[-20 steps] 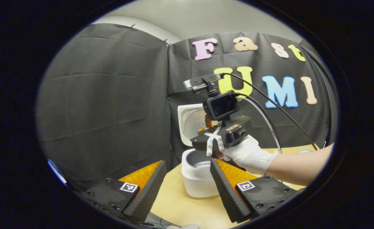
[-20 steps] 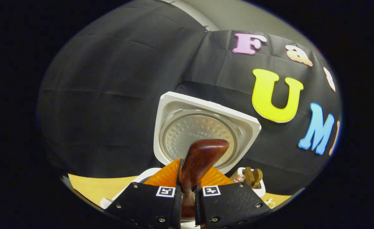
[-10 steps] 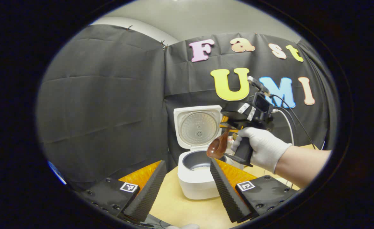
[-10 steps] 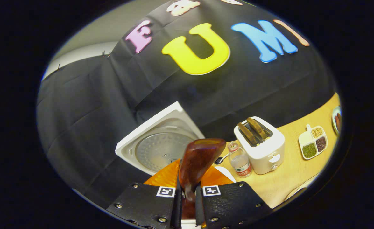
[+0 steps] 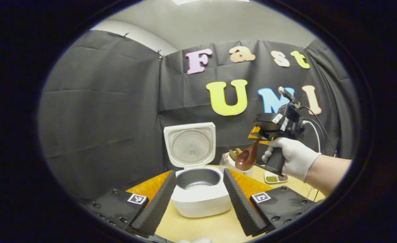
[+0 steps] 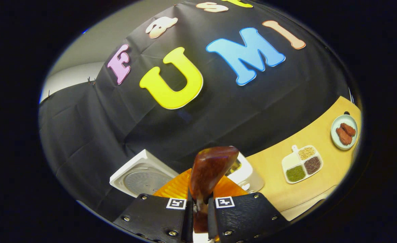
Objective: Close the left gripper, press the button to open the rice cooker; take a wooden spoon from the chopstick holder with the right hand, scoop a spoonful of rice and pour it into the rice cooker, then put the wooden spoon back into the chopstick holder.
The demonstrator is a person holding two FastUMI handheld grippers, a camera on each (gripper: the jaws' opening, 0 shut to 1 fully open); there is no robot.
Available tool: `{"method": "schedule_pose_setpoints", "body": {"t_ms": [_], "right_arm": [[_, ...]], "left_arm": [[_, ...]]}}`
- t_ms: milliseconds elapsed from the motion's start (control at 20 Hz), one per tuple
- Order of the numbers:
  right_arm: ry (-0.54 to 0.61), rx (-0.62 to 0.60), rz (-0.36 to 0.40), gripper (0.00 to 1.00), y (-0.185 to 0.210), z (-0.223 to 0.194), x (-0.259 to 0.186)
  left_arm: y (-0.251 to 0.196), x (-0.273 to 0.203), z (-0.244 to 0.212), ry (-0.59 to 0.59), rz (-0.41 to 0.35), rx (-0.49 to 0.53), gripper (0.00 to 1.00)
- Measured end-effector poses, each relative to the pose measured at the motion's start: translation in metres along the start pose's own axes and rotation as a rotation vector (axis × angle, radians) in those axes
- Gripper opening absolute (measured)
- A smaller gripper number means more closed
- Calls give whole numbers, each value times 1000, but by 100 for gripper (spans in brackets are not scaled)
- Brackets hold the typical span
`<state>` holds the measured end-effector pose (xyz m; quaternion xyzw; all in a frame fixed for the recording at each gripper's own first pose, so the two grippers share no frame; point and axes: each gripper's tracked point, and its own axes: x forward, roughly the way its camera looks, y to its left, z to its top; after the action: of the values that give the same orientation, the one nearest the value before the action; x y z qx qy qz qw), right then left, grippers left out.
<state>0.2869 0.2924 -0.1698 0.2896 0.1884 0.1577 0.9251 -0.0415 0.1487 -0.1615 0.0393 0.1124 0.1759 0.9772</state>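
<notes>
While left gripper point(image 5: 198, 199) jaws gape, right gripper point(image 6: 200, 202) jaws clamp the glossy wooden spoon point(image 6: 209, 170).

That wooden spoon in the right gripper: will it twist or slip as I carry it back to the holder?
The wooden spoon looks rigid, so it shouldn't flex. Its surface is glossy and the right gripper pinches only the narrow handle, so it could pivot. The bowl hangs down in the left gripper view, so the weight is probably off-centre.
</notes>
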Motion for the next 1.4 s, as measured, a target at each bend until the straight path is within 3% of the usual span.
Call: {"method": "schedule_pose_setpoints", "body": {"t_ms": [250,500,700,900,1400], "right_arm": [[-95,16,-147,17,-118,64,-47],[-202,11,-344,17,-254,131,-115],[-239,27,-469,17,-336,153,-159],[-239,50,-532,17,-387,154,-186],[-162,90,-581,17,-448,106,-179]], "left_arm": [[-45,-4,17,-39,-89,-7,96],[-83,-7,32,-60,-149,-5,96],[-112,-5,41,-66,-179,10,95],[-138,-1,47,-61,-197,17,96],[-170,3,57,-65,-188,68,96]]}}
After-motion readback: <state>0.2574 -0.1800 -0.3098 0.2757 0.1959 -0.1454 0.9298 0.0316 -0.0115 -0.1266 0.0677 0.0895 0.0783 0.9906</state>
